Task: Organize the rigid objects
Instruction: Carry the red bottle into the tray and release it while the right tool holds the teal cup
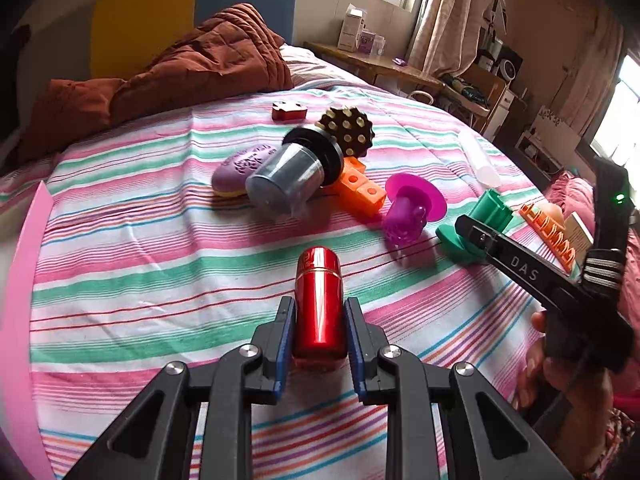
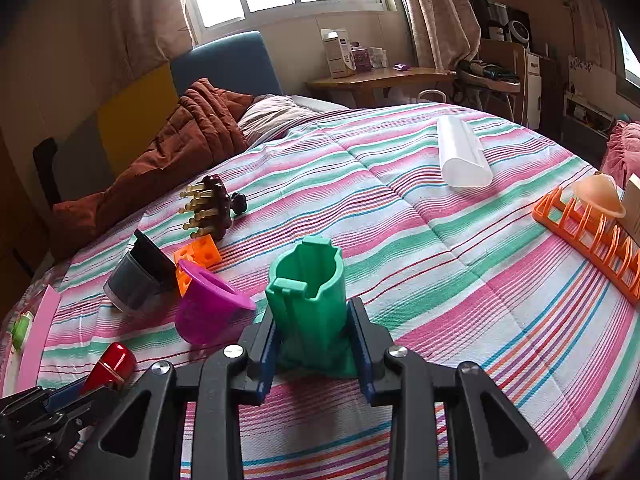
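Note:
My left gripper is shut on a shiny red cylinder that lies on the striped bedspread; the cylinder also shows in the right wrist view. My right gripper is shut on a green plastic holder, also seen in the left wrist view. Beyond lie a grey cup with a black lid, a purple soap-shaped piece, an orange holed block, a magenta strainer, a dark studded ball and a red block.
An orange rack with a peach dome sits at the right. A clear tube lies farther back. A rust quilt is heaped at the headboard. A pink board edges the left.

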`<state>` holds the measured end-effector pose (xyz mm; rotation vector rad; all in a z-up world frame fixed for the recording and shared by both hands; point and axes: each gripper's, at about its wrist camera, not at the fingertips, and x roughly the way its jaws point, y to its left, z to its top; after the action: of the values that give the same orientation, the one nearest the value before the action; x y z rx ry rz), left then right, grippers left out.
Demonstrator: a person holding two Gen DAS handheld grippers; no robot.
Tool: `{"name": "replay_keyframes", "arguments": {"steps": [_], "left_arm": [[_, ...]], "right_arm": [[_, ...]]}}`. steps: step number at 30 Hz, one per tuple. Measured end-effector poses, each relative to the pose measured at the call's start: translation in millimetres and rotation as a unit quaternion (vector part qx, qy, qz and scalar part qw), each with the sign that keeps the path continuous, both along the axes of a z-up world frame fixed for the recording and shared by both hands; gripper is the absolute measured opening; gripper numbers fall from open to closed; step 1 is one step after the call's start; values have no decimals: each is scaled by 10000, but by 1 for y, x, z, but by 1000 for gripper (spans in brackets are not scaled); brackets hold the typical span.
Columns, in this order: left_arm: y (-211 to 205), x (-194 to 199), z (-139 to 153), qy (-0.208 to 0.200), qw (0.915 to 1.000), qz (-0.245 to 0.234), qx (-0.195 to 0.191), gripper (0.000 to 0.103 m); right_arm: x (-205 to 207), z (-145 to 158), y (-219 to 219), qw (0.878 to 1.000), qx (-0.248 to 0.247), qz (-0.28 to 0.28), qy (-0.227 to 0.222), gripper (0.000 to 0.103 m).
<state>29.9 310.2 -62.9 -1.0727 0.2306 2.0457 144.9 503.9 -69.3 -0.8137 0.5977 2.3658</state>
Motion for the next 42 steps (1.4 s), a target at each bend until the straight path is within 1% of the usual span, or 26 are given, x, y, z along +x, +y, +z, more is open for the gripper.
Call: {"name": "replay_keyframes", "arguments": {"steps": [4,7,11,14,16,17,18,19,20,23,27,35,42], "left_arm": [[-18,-1,9,30,9999,75,121,25],[-30,-2,10,21,9999,118,99,25],[-40,-2,-2,-1,9998,150,-162,25],[-40,-6,-9,-105,9996,180,-186,26],[-34,-10,-7,-137,9996,176,-196,33],[-30,-11,-7,-140,9995,147,-242,33],[-25,-12,-8,-88,9991,116,-394,33],[-21,-12,-9,-7,9986,98,-526,27],[-19,-12,-9,44,9983,76,-581,27],[-26,-14,-8,-152,9989,52,-435,27],[-50,-19,2,-414,9989,212,-47,26],[-109,-29,35,-314,9963,642,468,26],[-174,-49,51,-262,9885,1301,725,26]], "right_arm": [[-1,0,-1,10000,44,-6,-54,32],[-3,0,-2,9999,76,-10,-94,32],[-4,0,-3,9998,128,-18,-155,32],[-6,0,-4,9996,171,-26,-202,32],[-7,0,-5,9995,195,-30,-229,32],[-7,0,-5,9995,209,-34,-241,32],[-7,0,-5,9994,222,-36,-256,32],[-8,0,-5,9993,236,-39,-273,32],[-8,0,-6,9993,251,-43,-290,32],[-8,1,-7,9992,260,-49,-307,31],[-3,5,-9,9994,251,-46,-237,31],[-2,16,-41,9991,210,330,-152,31],[-12,36,-82,9969,71,769,137,31]]}}
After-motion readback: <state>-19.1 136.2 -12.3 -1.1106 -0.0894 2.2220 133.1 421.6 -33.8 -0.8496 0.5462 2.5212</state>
